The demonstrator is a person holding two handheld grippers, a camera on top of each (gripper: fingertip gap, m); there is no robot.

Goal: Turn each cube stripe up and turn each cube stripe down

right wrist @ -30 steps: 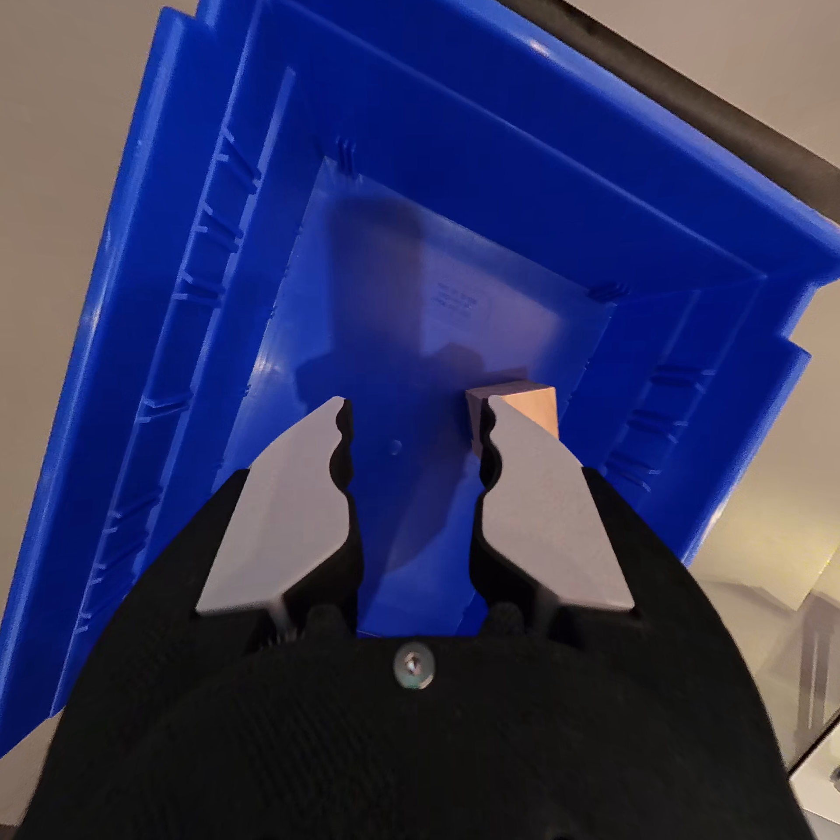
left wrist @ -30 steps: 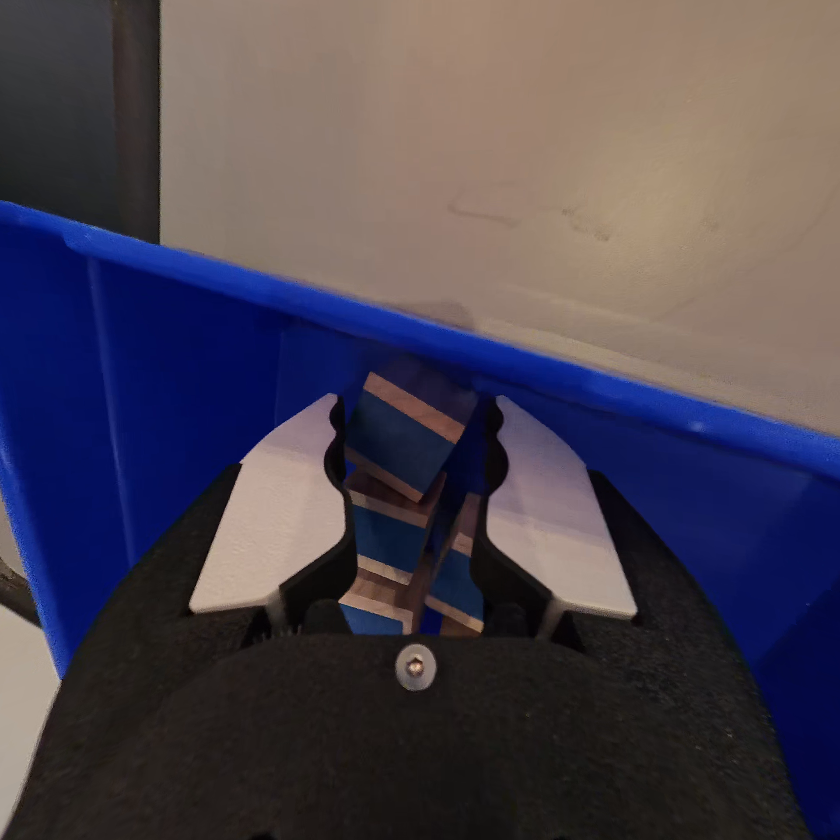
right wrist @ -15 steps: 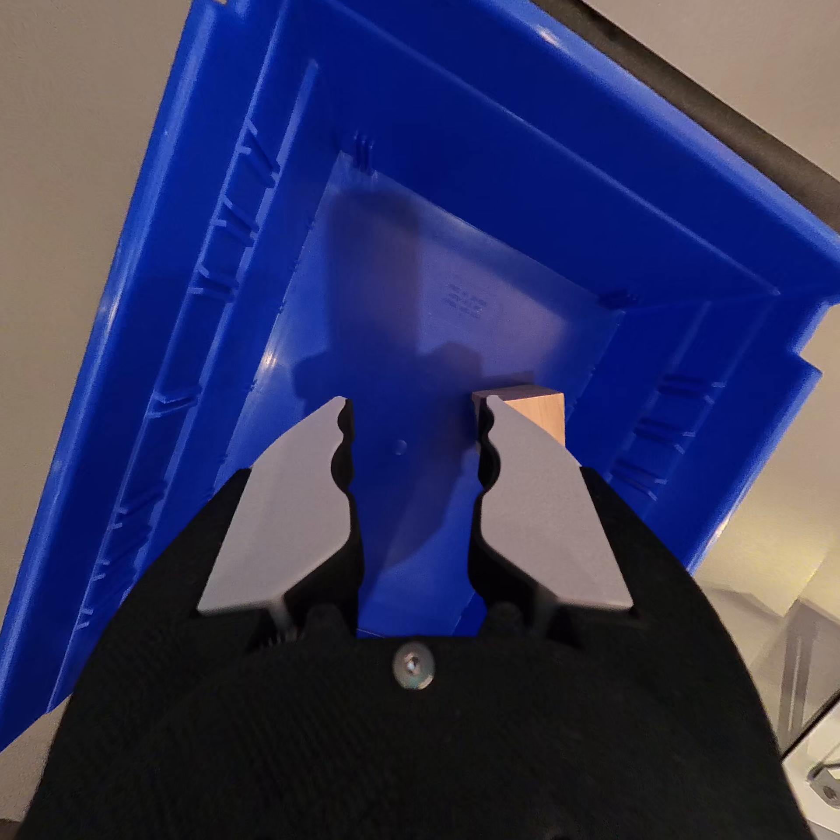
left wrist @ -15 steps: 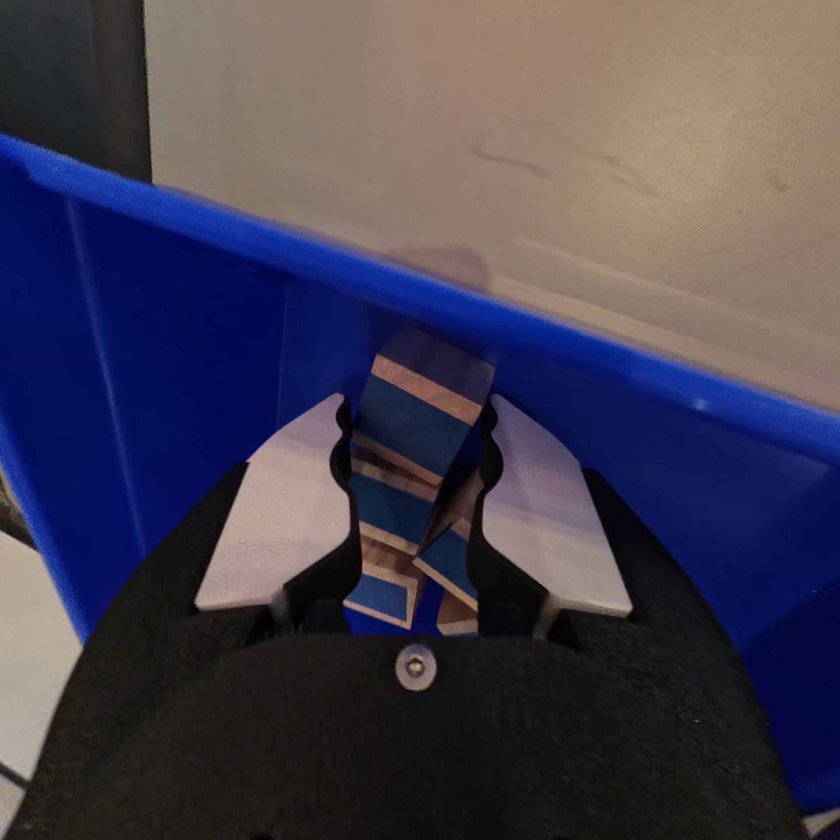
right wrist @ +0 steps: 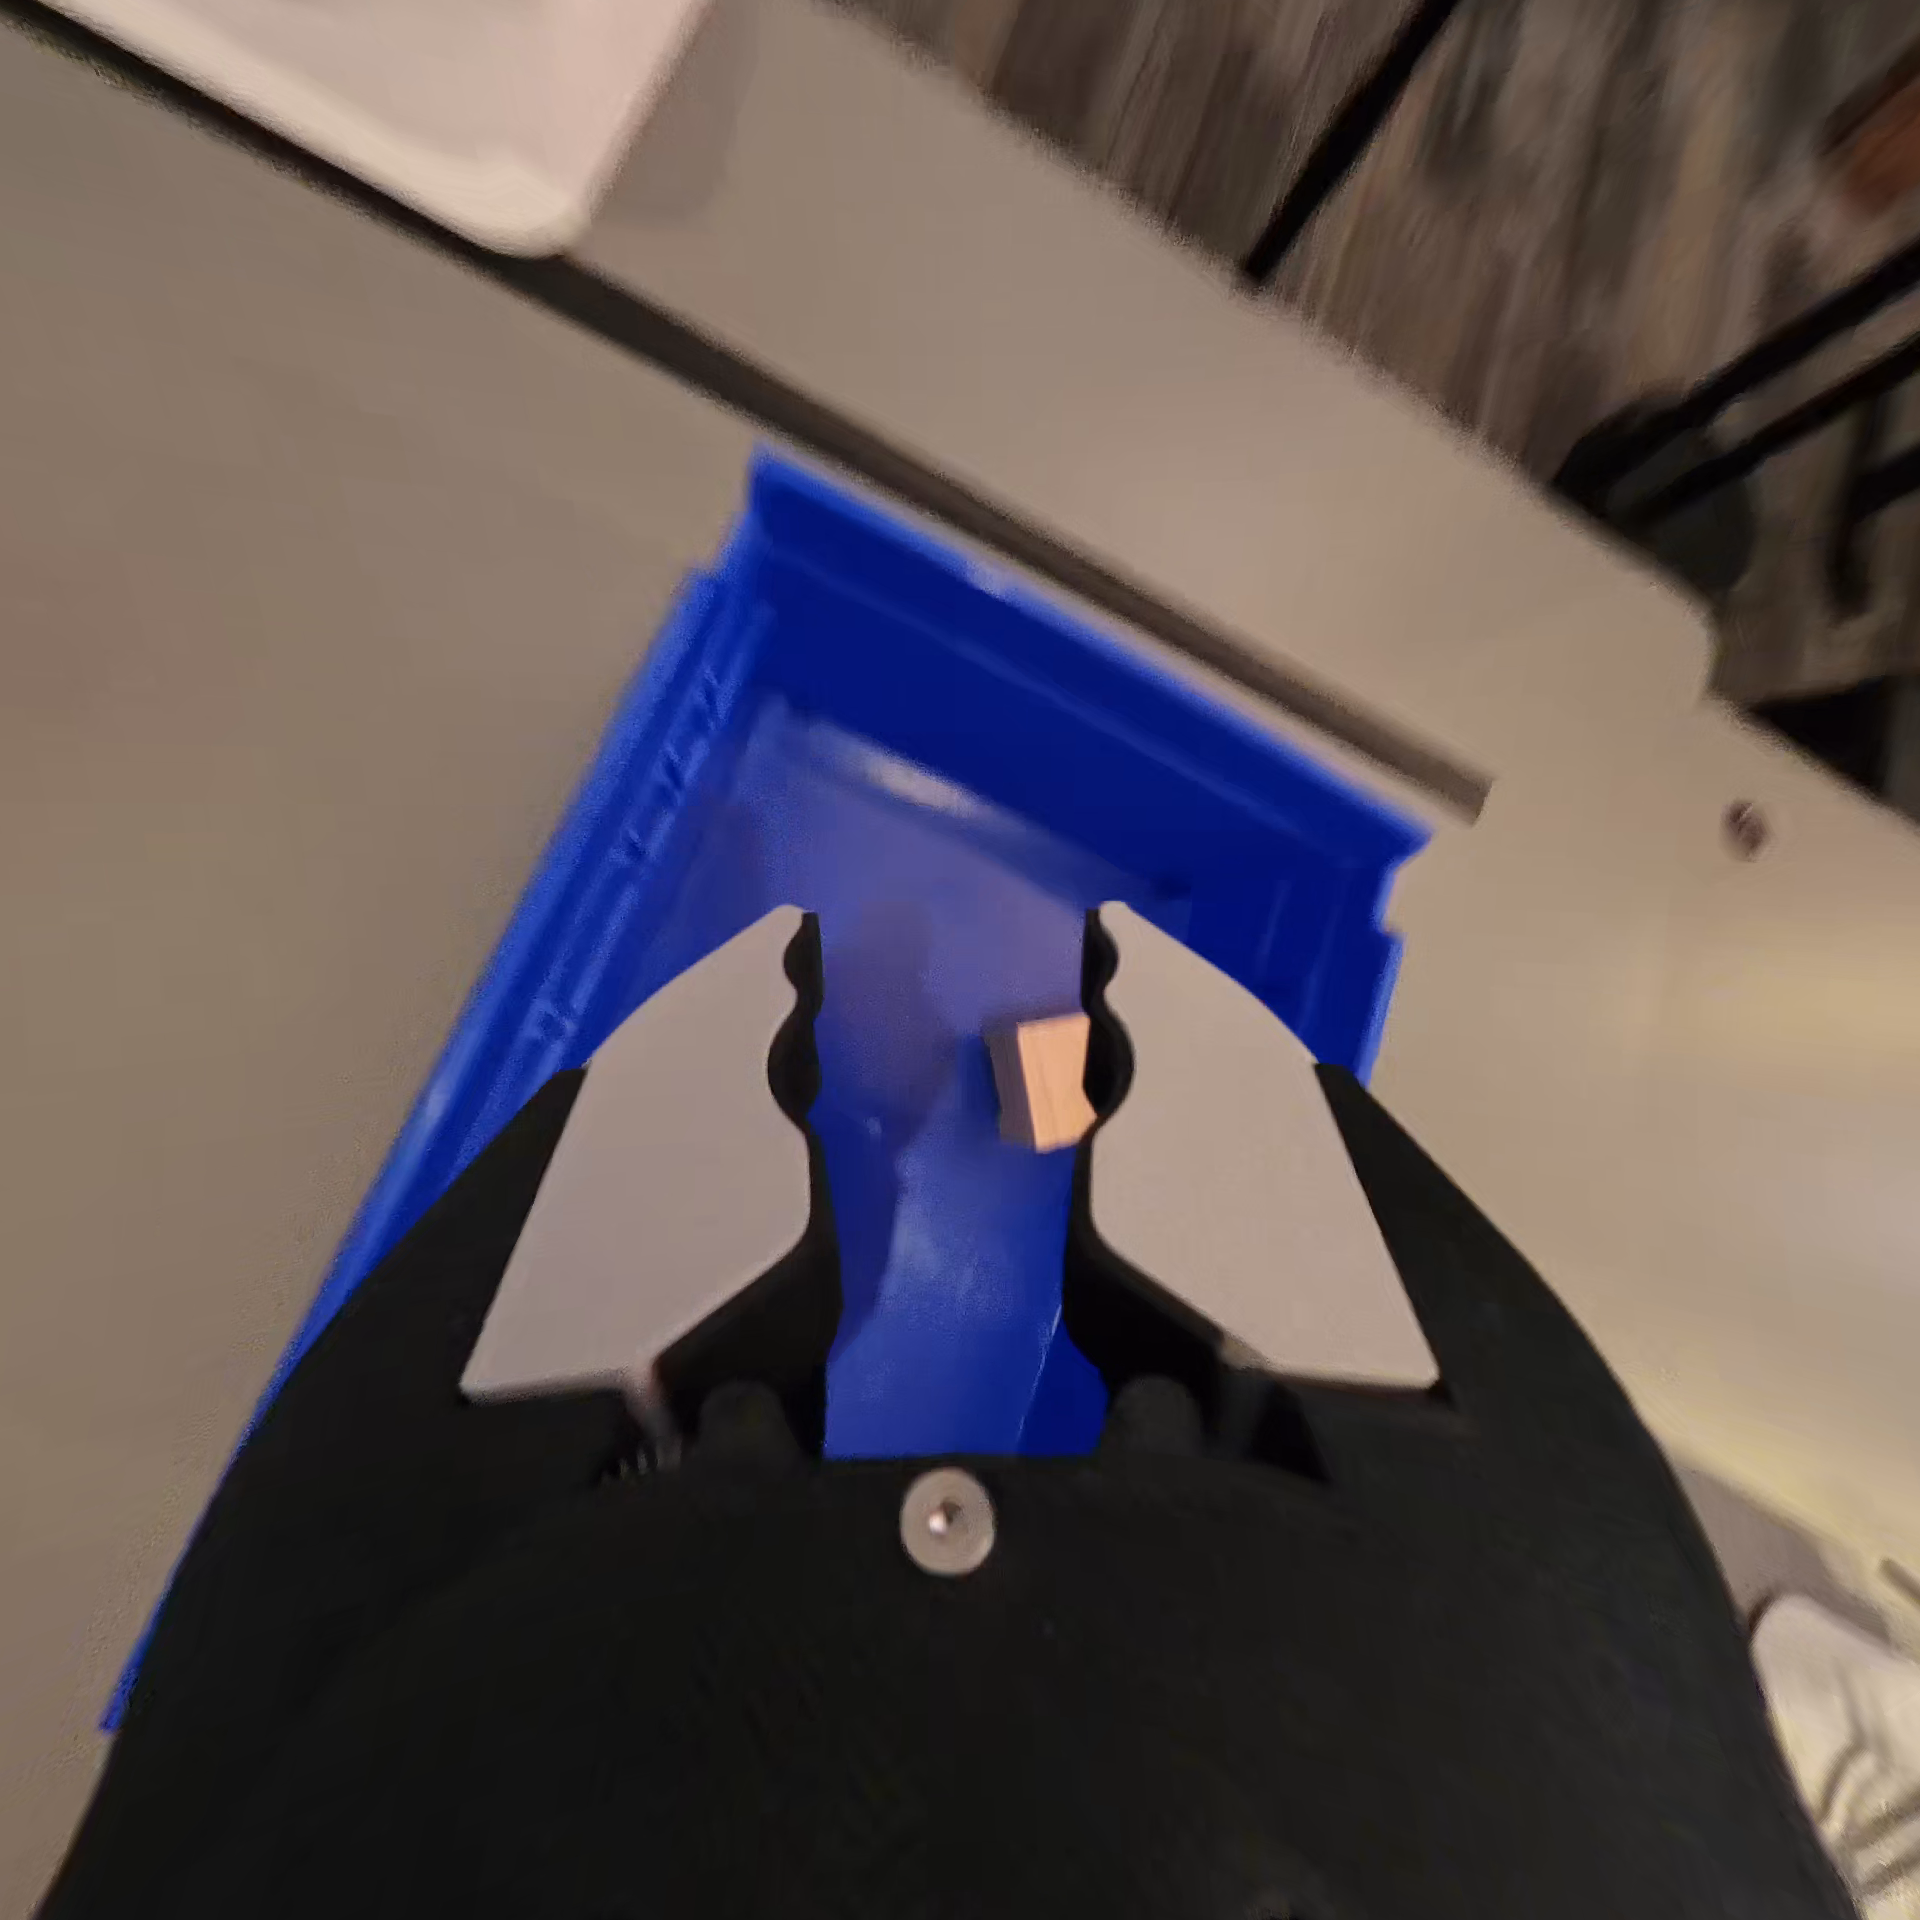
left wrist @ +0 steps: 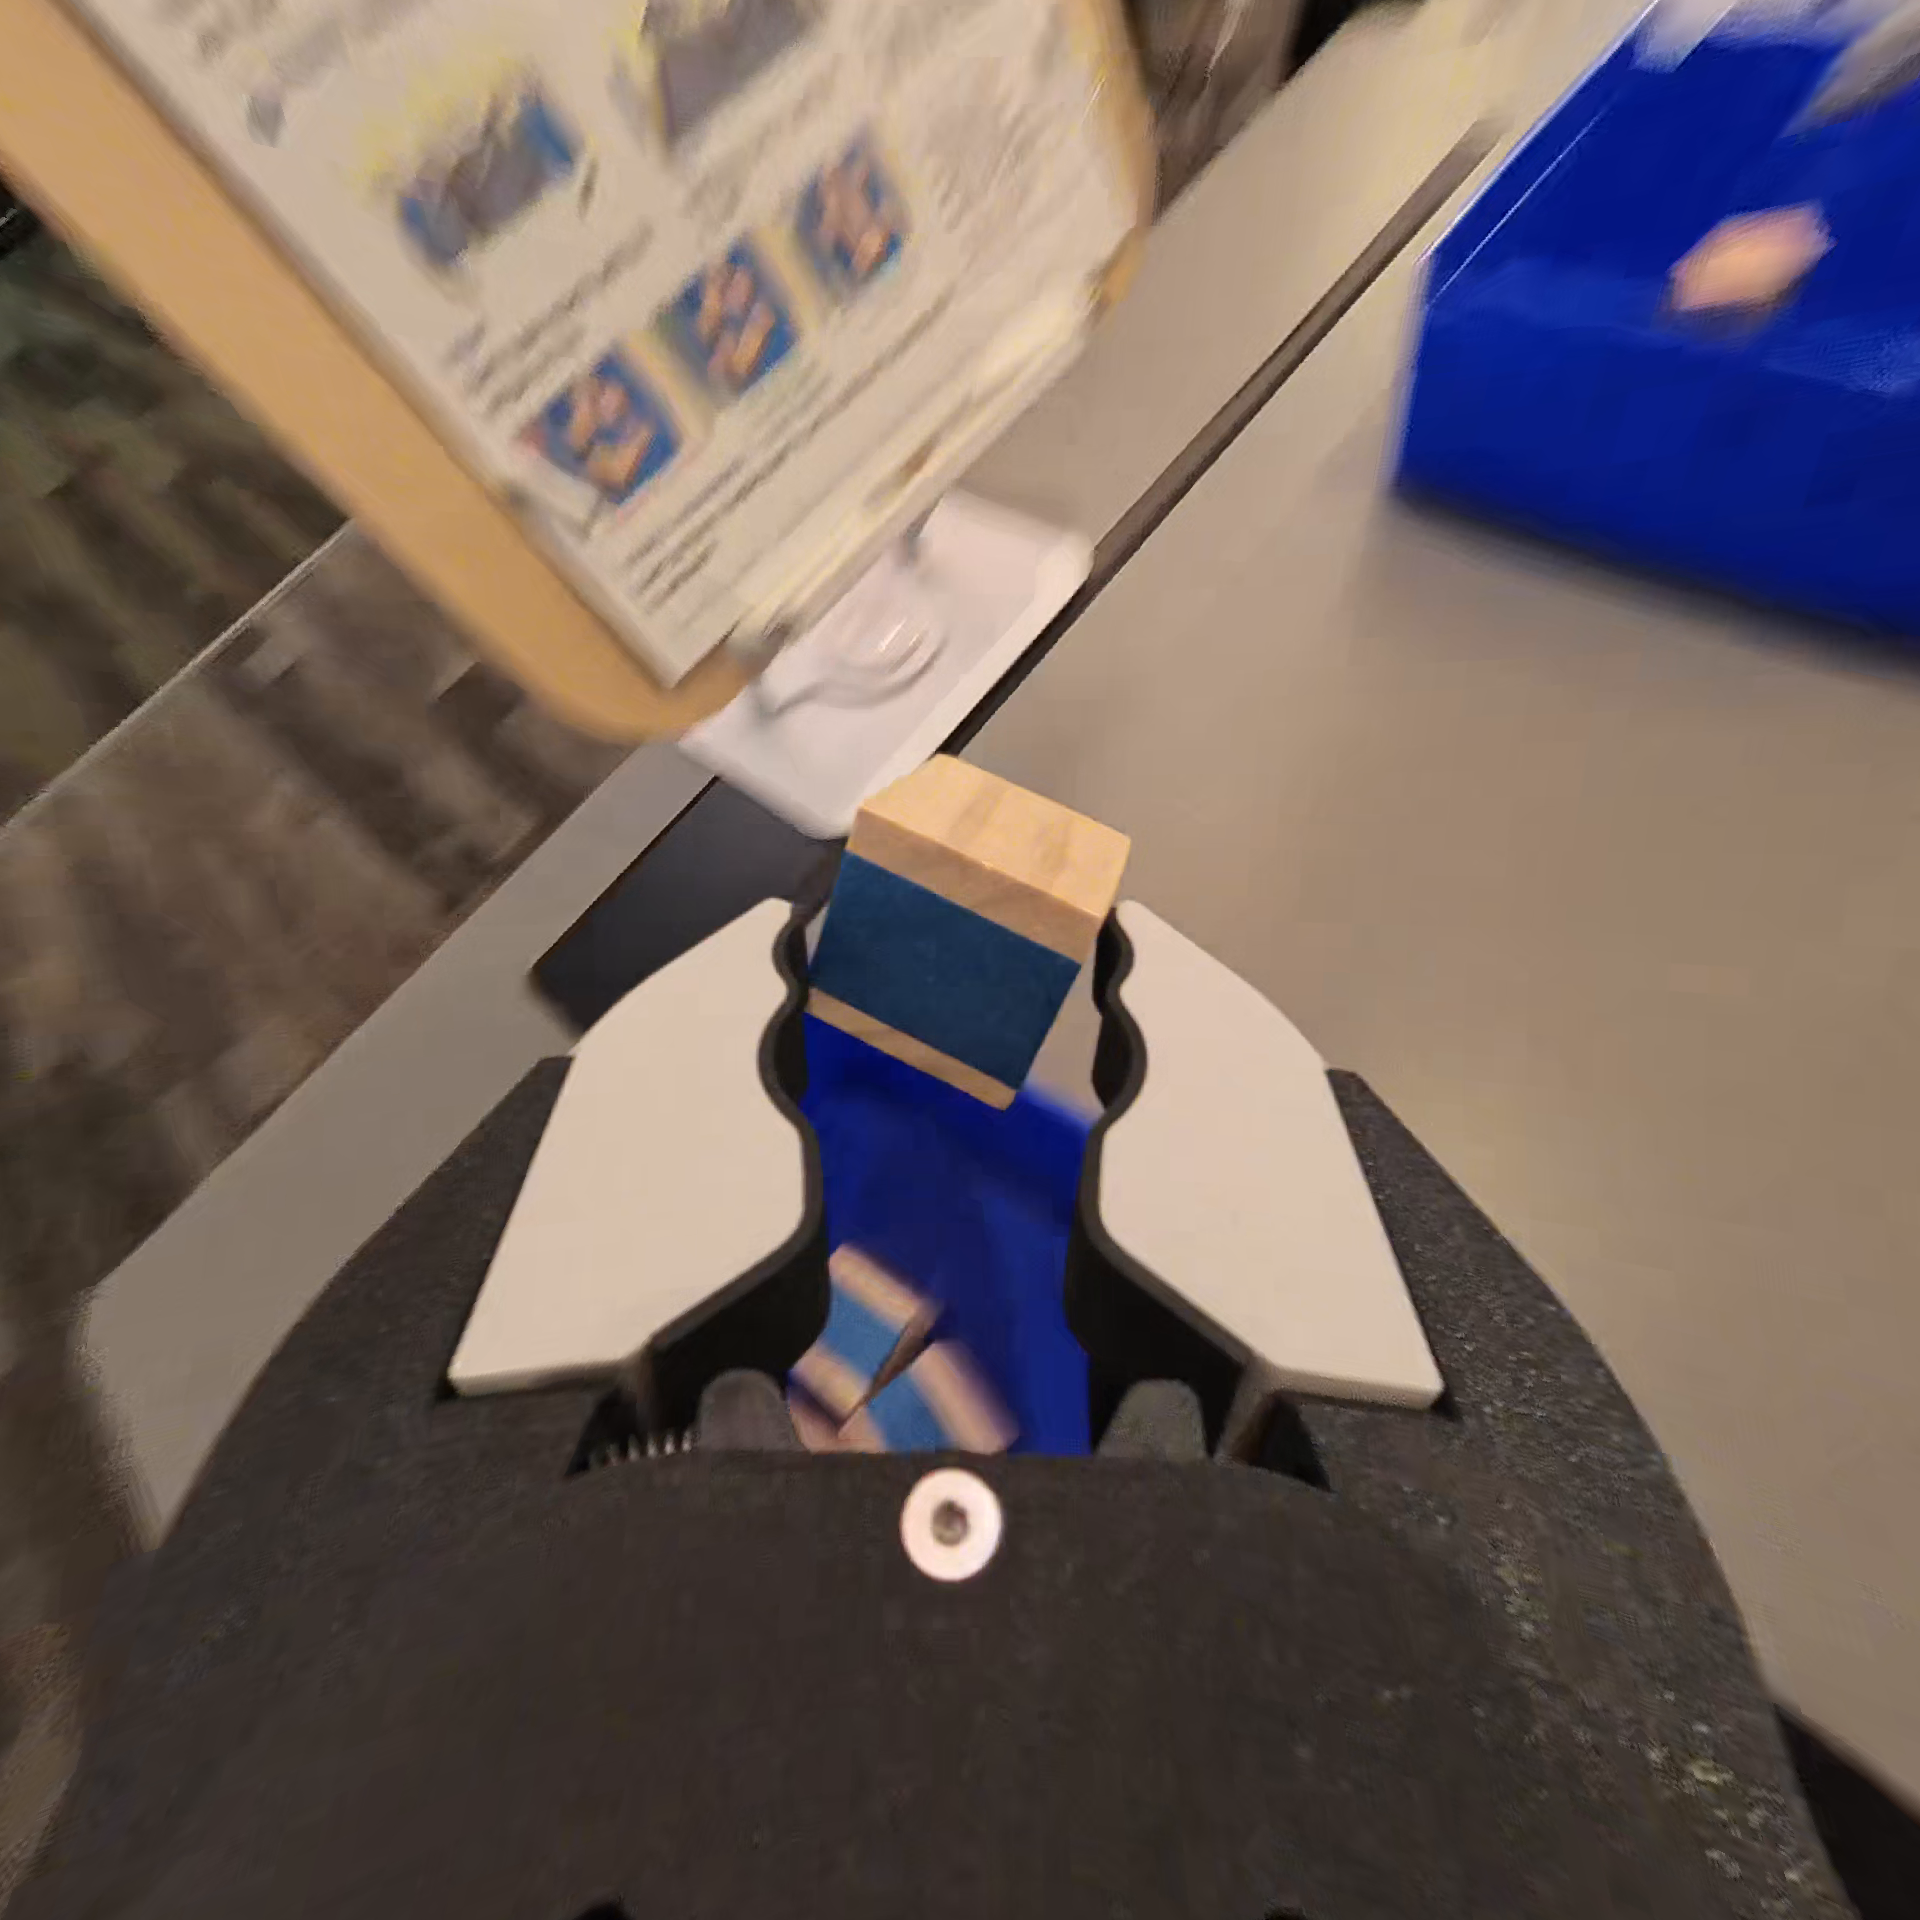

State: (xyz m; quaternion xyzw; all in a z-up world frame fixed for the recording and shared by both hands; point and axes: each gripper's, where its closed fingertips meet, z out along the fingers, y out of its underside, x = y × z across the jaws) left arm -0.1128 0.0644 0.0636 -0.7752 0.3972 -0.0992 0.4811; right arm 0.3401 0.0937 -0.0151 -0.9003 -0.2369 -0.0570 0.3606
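Wooden striped cube [left wrist: 961, 935] is sitting pinched in the left gripper [left wrist: 951, 971]; above the blue bin [right wrist: 1039, 727], the right gripper [right wrist: 948, 961] is hanging spread, empty.

Cube [left wrist: 961, 940] sits between the left tongs [left wrist: 951, 925], above a bin [left wrist: 940, 1195] holding more cubes [left wrist: 878, 1351]; second bin [right wrist: 1039, 707] on the bench [right wrist: 312, 582], one cube [right wrist: 1044, 1081] inside.

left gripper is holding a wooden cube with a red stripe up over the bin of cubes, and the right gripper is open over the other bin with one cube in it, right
Nearly. The stripe is blue, not red: the left wrist view shows the left gripper holding the wooden cube with a blue band. The rest holds: striped cubes lie in the bin below, and the right gripper is open over the other bin with one cube.
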